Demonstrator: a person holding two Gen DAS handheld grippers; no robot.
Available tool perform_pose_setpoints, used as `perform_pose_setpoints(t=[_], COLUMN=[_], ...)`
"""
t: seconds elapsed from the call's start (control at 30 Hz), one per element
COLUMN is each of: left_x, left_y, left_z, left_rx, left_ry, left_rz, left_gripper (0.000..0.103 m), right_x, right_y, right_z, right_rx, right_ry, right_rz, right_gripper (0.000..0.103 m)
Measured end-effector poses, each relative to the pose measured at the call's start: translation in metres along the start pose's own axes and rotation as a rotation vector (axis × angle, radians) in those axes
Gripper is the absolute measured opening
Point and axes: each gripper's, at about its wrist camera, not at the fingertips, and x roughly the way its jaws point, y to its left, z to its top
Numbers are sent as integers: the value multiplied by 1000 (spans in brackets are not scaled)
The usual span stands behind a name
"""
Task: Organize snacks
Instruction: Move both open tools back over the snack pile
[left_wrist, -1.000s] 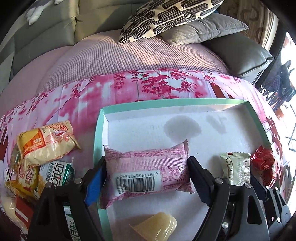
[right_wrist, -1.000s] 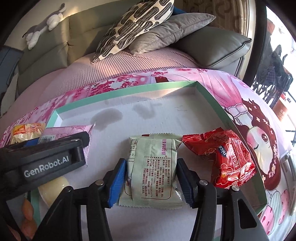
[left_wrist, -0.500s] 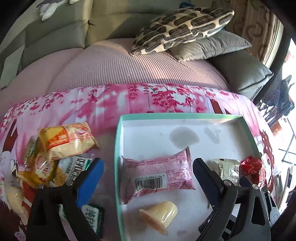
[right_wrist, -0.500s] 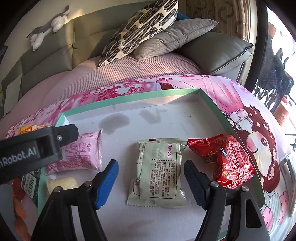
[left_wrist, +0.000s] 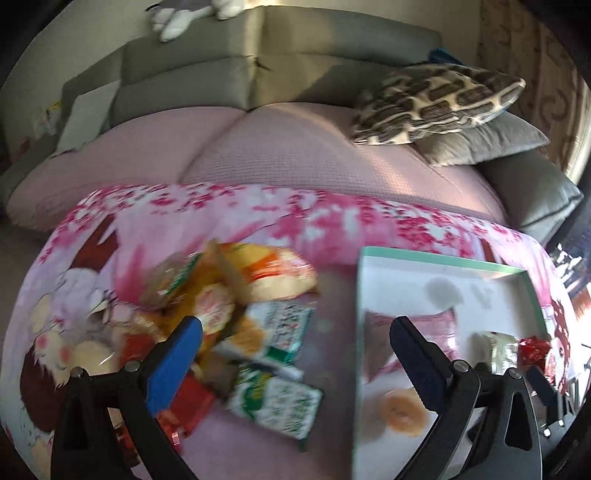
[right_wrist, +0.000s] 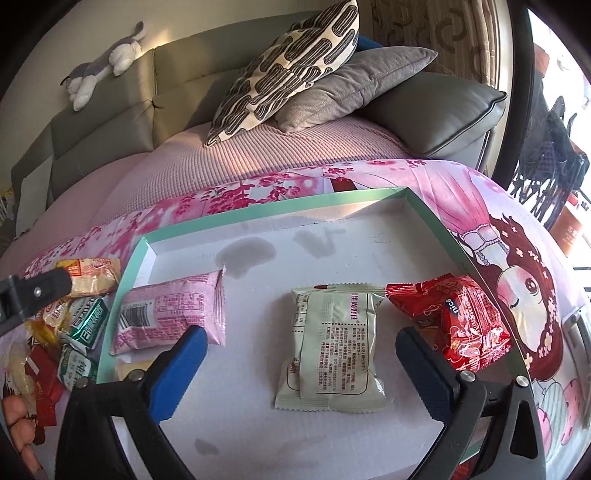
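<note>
A shallow white box with a mint-green rim (right_wrist: 258, 212) lies on a pink printed cloth. Inside it lie a pink snack packet (right_wrist: 170, 314), a pale green packet (right_wrist: 332, 343) and a red packet (right_wrist: 458, 325). My right gripper (right_wrist: 299, 339) hangs over the pale green packet, its jaws opening, pads clear of it. My left gripper (left_wrist: 295, 332) is blurred, its jaws opening, nothing between them. It hovers over the cloth between the box rim (left_wrist: 358, 332) and a loose snack pile (left_wrist: 236, 317). A jelly cup (left_wrist: 402, 410) and the pink packet (left_wrist: 413, 343) show in the box.
A sofa with a pink cover (right_wrist: 295, 147), a patterned pillow (right_wrist: 291, 70) and a grey cushion (right_wrist: 351, 88) stands behind. A plush toy (right_wrist: 103, 66) lies on the sofa back. A person's fingers (right_wrist: 18, 432) show at the lower left. The left gripper's arm (right_wrist: 33, 295) crosses the left edge.
Both grippers let go of their packets and spread wide. The left one swung left and up, away from the pink packet toward the loose pile. The right one stayed over the green packet.
</note>
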Motion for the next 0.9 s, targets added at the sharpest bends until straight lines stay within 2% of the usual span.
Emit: perform_pose_setpoints(t=[0.17, 0.33, 0.57, 0.9], left_x=[-10, -21, -36, -52], left_y=[26, 48, 85, 140], left_z=[-11, -20, -31, -42], left_rx=[-15, -36, -100, -202], left_ry=[2, 7, 0, -11], left_rz=[28, 38, 86, 102], left_gripper=[101, 101, 101, 101], right_x=[-9, -21, -30, -44], right_y=[10, 19, 44, 95], right_z=[-1, -2, -7, -14], right_rx=[-34, -46, -71, -159], right_ry=[13, 6, 29, 8], right_rz=[-26, -16, 32, 106], right_gripper=[103, 103, 103, 103])
